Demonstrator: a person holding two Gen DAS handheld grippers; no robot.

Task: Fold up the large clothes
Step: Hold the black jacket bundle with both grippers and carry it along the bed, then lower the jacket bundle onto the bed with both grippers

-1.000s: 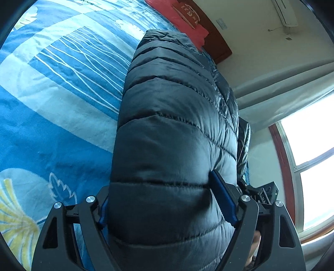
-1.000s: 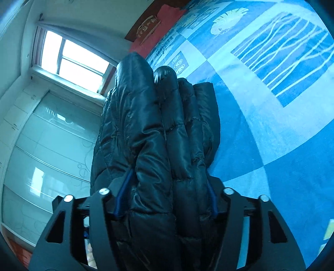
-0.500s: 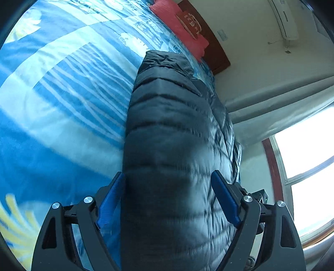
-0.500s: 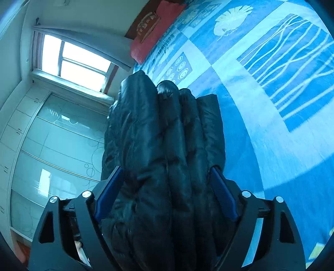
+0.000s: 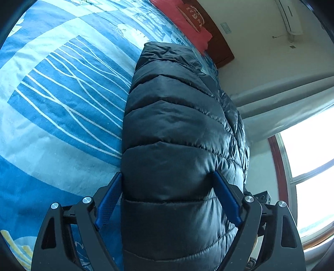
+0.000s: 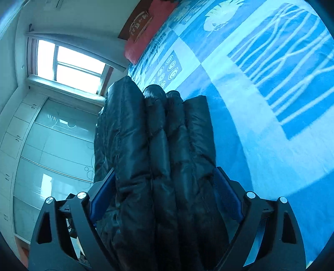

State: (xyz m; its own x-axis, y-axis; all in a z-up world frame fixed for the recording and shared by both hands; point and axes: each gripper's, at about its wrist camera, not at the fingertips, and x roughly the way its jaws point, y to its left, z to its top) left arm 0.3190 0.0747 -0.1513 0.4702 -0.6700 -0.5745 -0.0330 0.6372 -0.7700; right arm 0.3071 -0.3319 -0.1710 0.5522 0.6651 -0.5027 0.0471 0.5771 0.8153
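A folded black puffer jacket (image 5: 177, 129) lies in a thick bundle on a blue patterned bedspread (image 5: 58, 100). In the left wrist view my left gripper (image 5: 167, 179) straddles one end of the bundle, its blue pads (image 5: 109, 198) spread wide on either side of it. In the right wrist view the jacket (image 6: 158, 146) shows as several stacked layers, and my right gripper (image 6: 165, 175) straddles that end, its pads (image 6: 226, 193) wide apart against the sides. Both grippers are open around the jacket.
A red pillow (image 5: 183, 18) and a dark wooden headboard (image 5: 217, 41) are at the bed's far end. A window (image 6: 73, 66) and glass wardrobe doors (image 6: 52, 150) stand beside the bed. The bedspread (image 6: 271, 83) stretches out beside the jacket.
Both grippers have opened from their grip on the jacket; the pads now stand wider. The bundle has settled onto the bed and both cameras have drawn back slightly.
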